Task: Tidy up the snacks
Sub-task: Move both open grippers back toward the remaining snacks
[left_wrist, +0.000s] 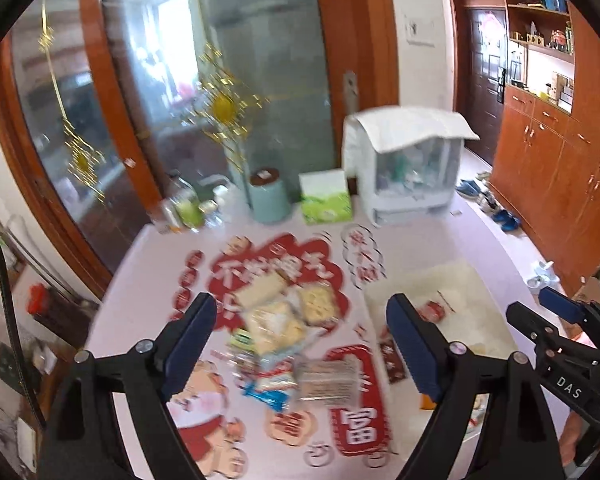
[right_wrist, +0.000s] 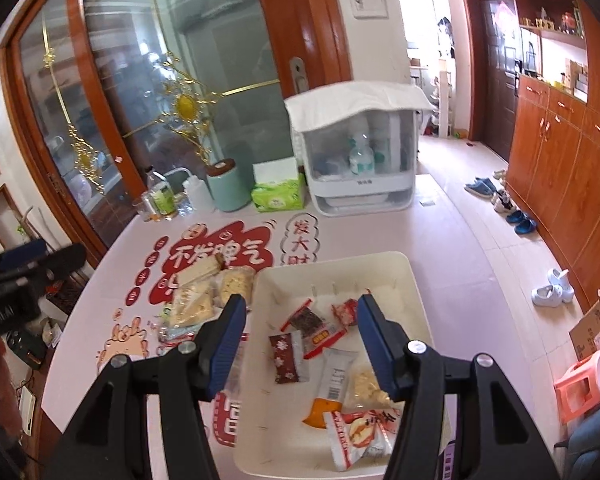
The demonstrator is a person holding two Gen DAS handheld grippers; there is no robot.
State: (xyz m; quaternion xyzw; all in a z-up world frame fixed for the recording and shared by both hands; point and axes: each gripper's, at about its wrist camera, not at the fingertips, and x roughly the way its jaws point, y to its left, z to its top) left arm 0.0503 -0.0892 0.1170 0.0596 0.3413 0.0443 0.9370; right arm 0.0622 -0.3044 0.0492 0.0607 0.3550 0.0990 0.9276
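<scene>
left two-finger gripper with blue pads (left_wrist: 302, 344): jaws spread wide, nothing between them | below: blurred heap of pale wrapped snack packets (left_wrist: 284, 316) on pink table with red cartoon print (left_wrist: 148, 252) | right: white rectangular plastic tray (left_wrist: 472, 280); black right gripper (left_wrist: 560, 316) at frame edge | rear: mint-green cylindrical canister (left_wrist: 269, 196); green-and-white tissue box (left_wrist: 326, 198); white cloth-draped clear cabinet (left_wrist: 408, 164)

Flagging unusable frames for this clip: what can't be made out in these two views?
- Snack pile on the table: left wrist view is motion-blurred, so wrapper text is unreadable.
- White bin: its near end is cut off by the right wrist frame edge and covered by the right gripper.
- Left gripper: open, holding nothing.
</scene>
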